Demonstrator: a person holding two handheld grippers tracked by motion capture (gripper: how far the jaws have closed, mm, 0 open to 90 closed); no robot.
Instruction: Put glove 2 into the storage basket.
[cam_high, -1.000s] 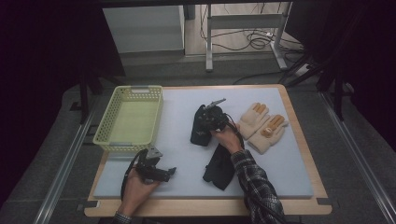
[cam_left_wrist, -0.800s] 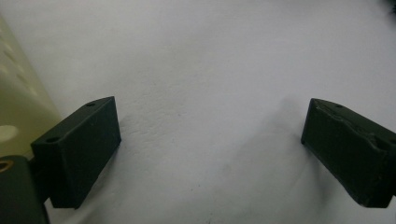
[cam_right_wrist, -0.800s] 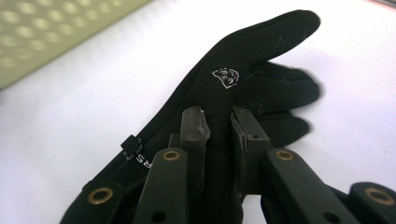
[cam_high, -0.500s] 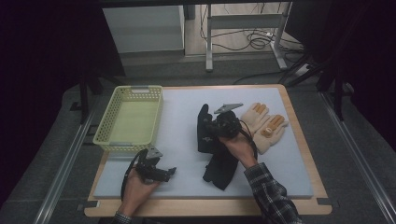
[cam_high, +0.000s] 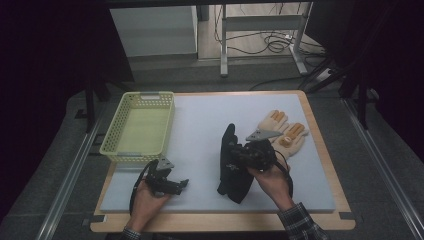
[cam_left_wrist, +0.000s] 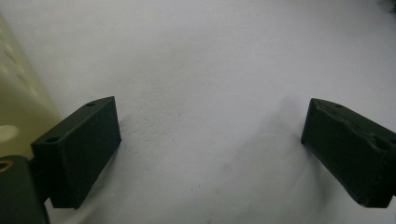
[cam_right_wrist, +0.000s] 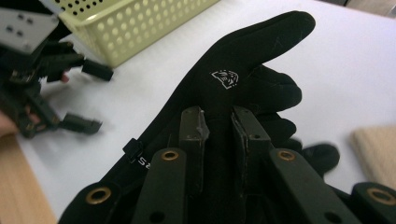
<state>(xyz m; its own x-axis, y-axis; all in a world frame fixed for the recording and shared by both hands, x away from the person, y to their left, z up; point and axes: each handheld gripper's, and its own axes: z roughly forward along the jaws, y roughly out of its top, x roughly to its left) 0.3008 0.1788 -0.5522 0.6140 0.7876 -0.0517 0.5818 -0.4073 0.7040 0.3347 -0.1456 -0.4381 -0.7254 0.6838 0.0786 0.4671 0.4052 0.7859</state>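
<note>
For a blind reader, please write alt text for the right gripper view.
The right tool is shut on a black glove over a white table. Behind are a yellow basket and the left tool; a tan glove lies at the right edge.

Table (cam_high: 200, 120): basket (cam_high: 140, 127), gloves (cam_high: 285, 132).

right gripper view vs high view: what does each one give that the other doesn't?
Right gripper view alone: the right gripper's jaws pinched on a fold of the black glove, plus the glove's small white logo.

High view alone: the tan gloves laid flat beside the black one, the whole yellow basket, and the table's wooden edge.

Both: the black glove, a corner of the basket, and the left gripper, jaws apart over the white mat.
</note>
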